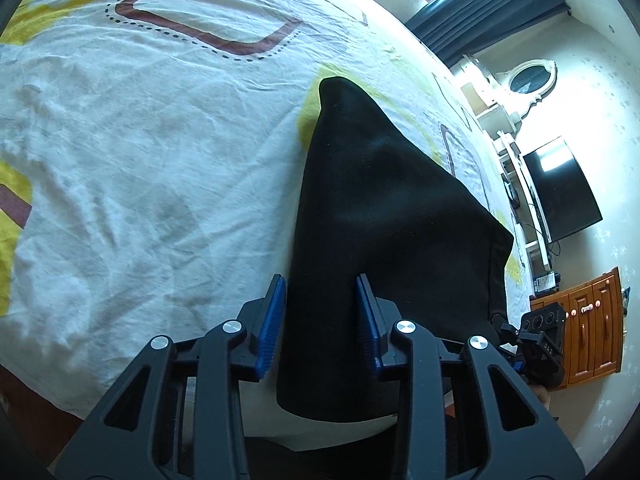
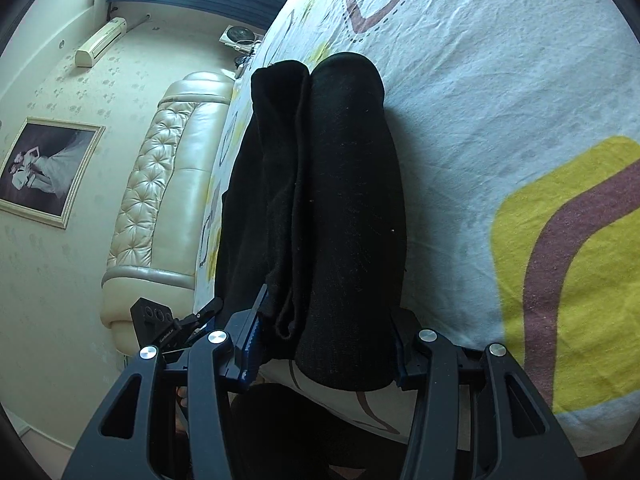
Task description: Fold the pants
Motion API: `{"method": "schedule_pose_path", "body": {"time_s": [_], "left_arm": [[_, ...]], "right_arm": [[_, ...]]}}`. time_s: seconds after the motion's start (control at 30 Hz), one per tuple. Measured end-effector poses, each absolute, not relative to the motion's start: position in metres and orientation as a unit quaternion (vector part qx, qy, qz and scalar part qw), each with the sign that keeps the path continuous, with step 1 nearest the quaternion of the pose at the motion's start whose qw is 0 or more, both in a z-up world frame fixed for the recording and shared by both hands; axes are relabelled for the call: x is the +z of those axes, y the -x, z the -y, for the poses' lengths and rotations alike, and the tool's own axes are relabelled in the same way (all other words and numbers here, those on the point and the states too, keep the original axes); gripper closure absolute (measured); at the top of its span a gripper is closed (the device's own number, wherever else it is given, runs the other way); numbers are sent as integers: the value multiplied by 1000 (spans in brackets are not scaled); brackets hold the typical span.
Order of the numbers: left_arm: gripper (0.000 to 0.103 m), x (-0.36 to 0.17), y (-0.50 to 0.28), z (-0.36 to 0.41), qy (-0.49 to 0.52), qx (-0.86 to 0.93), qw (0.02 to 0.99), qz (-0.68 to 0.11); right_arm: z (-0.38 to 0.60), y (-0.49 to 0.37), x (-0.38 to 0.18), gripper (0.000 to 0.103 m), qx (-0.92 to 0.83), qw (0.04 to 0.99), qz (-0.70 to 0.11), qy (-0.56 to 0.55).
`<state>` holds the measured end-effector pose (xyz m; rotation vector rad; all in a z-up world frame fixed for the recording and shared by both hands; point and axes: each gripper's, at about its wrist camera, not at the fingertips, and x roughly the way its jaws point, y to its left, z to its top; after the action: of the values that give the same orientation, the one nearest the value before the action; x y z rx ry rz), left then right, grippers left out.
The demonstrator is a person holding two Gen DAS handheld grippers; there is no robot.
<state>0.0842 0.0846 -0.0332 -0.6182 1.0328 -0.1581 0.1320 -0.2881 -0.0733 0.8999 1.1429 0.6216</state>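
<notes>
Black pants [image 1: 384, 208] lie folded on the patterned bedsheet [image 1: 140, 140], near the bed's front edge. My left gripper [image 1: 322, 312] has its blue pads either side of one end of the pants, jaws apart with the fabric between them. In the right wrist view the pants [image 2: 336, 208] show as stacked layers with a fold line down the middle. My right gripper [image 2: 328, 332] straddles the other end, its blue left pad [image 2: 252, 344] against the fabric and its right finger mostly hidden behind it. The right gripper also shows in the left wrist view [image 1: 540, 344].
The white sheet with yellow and brown shapes [image 2: 520, 100] covers the bed. A padded cream headboard [image 2: 168, 184] stands at one end. A TV [image 1: 560, 192], wooden cabinet [image 1: 584, 320] and dark curtains [image 1: 492, 4] stand beyond the other side.
</notes>
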Motion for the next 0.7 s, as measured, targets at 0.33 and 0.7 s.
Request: {"method": "schedule_pose_path", "body": {"time_s": [0.33, 0.7], "left_arm": [[54, -30, -87, -85, 294, -86, 820, -484], [36, -17, -100, -101, 292, -95, 833, -461]], "right_arm": [[290, -128, -71, 56, 276, 705, -516, -401], [316, -125, -60, 36, 283, 714, -520, -374]]}}
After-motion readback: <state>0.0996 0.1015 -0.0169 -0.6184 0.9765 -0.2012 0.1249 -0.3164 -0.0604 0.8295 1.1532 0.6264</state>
